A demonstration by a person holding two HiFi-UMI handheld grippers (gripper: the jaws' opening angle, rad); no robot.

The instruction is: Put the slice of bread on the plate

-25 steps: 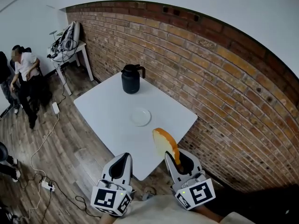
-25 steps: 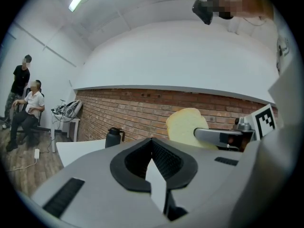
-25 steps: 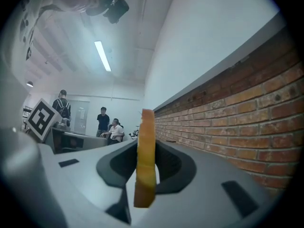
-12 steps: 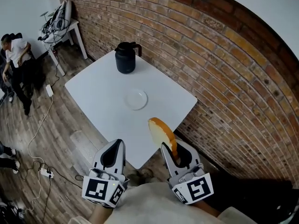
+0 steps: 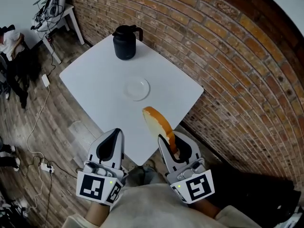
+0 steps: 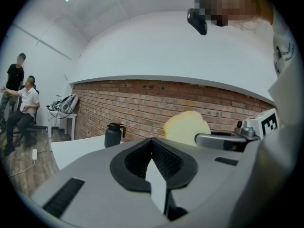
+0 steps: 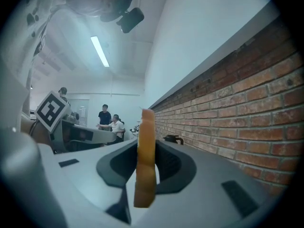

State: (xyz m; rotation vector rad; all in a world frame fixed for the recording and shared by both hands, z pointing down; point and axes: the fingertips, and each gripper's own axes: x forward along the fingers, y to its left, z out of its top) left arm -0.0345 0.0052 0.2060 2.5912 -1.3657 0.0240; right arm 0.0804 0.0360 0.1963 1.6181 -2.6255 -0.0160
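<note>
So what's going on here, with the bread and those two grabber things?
A person holds a gripper in each hand. The right gripper is clamped on a slice of bread, held on edge by the near corner of the table. The left gripper is shut and empty. The white plate at mid-table is bare, so the bread isn't down yet.

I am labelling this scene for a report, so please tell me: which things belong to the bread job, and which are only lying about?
Job: slice of bread, upright in the right gripper; plate, bare; white table.
Lying about: black jug; side table with cables; left gripper, shut, empty.
</note>
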